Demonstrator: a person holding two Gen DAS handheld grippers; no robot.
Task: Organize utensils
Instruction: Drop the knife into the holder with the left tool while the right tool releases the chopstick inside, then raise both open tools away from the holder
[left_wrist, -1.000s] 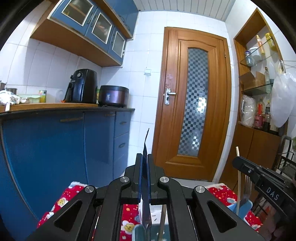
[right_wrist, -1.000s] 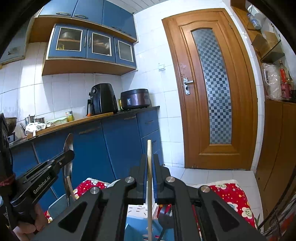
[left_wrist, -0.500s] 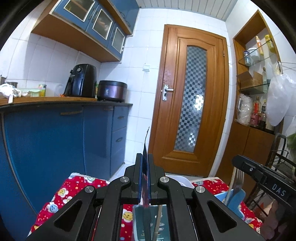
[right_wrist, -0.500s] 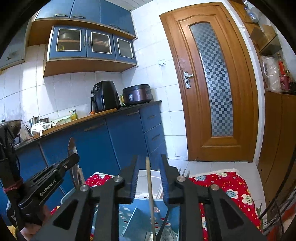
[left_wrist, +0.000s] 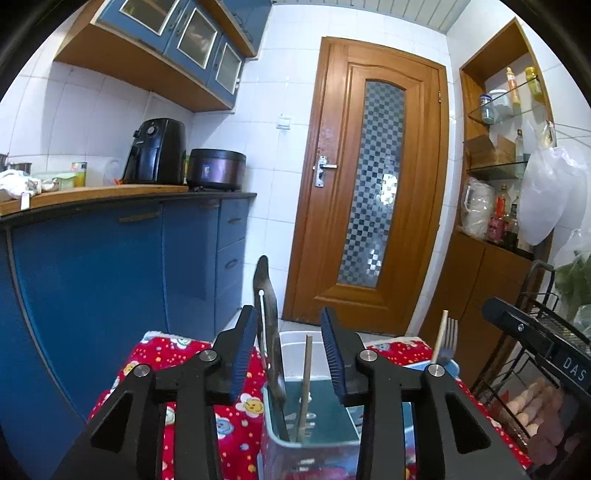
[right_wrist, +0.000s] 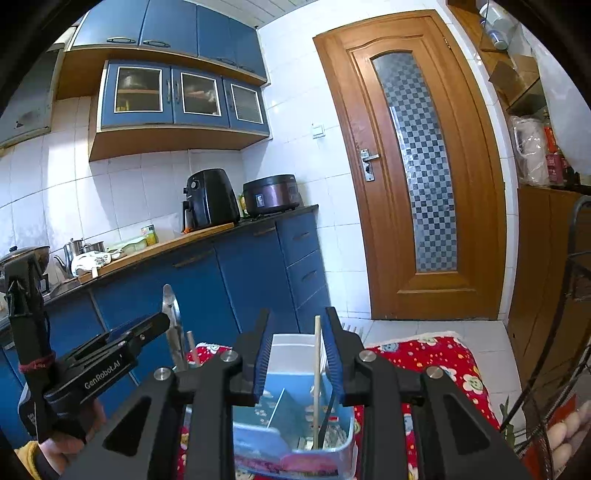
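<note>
Your left gripper (left_wrist: 289, 347) had let go within the last half second: jaws spread, spoon (left_wrist: 269, 325) standing free in the blue utensil holder (left_wrist: 314, 439). Right gripper (right_wrist: 295, 354) likewise parted; its chopstick (right_wrist: 316, 376) stood in the holder. Both deposits looked complete.

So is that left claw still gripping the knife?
Apart. Left wrist view: the left gripper is open, with a gap beside the knife standing in the holder.

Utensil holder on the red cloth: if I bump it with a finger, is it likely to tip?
Possibly. The utensil holder looks like thin plastic, probably light. The spoon and chopstick stand well above its rim, likely making it top-heavy. The soft red cloth probably gives unsteady footing.
</note>
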